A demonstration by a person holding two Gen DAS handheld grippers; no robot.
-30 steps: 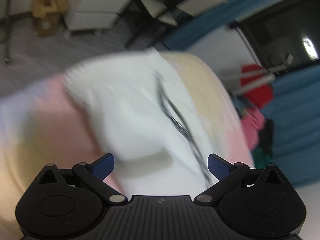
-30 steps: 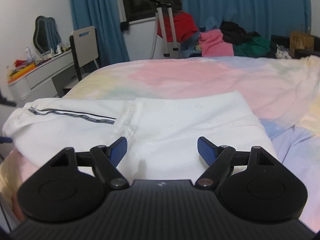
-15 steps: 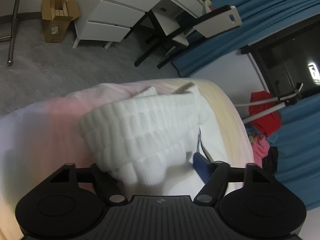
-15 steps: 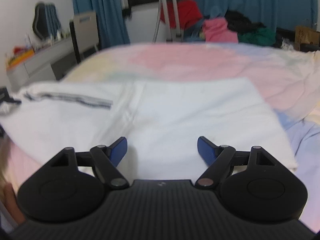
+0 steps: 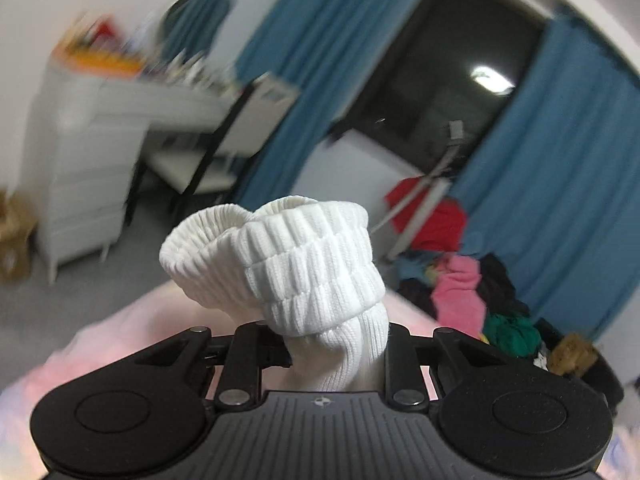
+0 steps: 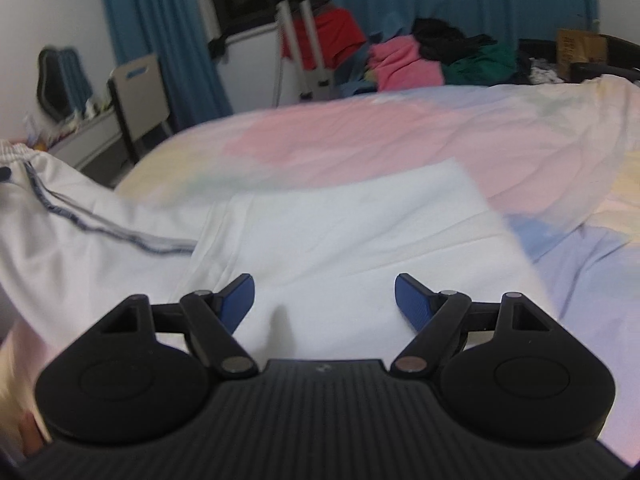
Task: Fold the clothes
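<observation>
White trousers (image 6: 344,248) with a dark side stripe (image 6: 100,232) lie partly folded on the pastel bed cover (image 6: 360,136). My left gripper (image 5: 336,354) is shut on the ribbed white waistband (image 5: 296,264), which bunches up in front of its camera and is lifted off the bed. In the right wrist view that raised waistband end (image 6: 16,152) shows at the far left. My right gripper (image 6: 324,300) is open and empty, low over the folded white cloth.
A pile of red, pink, green and black clothes (image 6: 420,60) lies beyond the bed's far edge by blue curtains. A tripod (image 6: 296,40) stands there. A white desk (image 5: 100,120) and a chair (image 5: 224,148) stand to the left.
My left gripper closed on the waistband and lifted it, swinging up from the floor side toward the window. My right gripper stayed open and edged forward over the cloth.
</observation>
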